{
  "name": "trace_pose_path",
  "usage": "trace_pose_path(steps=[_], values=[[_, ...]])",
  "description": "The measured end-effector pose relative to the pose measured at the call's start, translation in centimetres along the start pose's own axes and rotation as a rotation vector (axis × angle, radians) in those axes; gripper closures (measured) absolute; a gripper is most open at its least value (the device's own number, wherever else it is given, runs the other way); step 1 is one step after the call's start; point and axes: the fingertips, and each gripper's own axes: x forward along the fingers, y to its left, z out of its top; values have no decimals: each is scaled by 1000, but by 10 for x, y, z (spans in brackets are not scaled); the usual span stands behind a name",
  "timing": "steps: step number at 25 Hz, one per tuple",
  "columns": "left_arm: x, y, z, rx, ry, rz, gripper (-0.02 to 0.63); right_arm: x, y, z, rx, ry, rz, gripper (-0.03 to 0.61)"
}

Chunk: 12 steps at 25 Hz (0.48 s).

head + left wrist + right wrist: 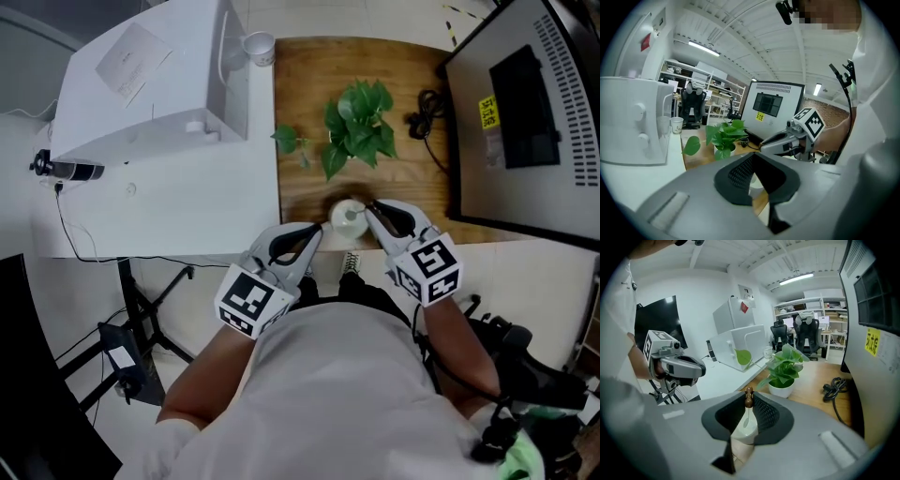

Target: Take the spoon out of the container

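Observation:
A small white container (348,219) stands near the front edge of the wooden table (305,89). In the right gripper view a spoon (748,405) with a brown knob stands upright in the container (743,434). My right gripper (749,394) has its tips closed at that knob; in the head view the right gripper (368,205) touches the container's right side. My left gripper (316,231) hovers just left of the container, shut and holding nothing. In the left gripper view, part of the container (757,186) shows behind the left gripper (753,157).
A potted green plant (356,122) stands mid-table behind the container. A black cable (427,112) lies to its right beside a large grey cabinet (525,112). A white machine (150,84) and a paper cup (259,47) sit at the left.

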Motion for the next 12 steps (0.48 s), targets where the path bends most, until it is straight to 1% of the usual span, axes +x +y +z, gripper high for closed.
trace_pose_path(steps=[6, 9, 12], values=[[-16, -10, 12, 2, -40, -33, 609, -27, 11, 17, 28, -61, -45, 525], [-24, -13, 12, -7, -50, -54, 609, -40, 16, 25, 33, -88, -77, 525], [-31, -14, 11, 1, -55, -73, 609, -51, 22, 33, 44, -117, -110, 525]])
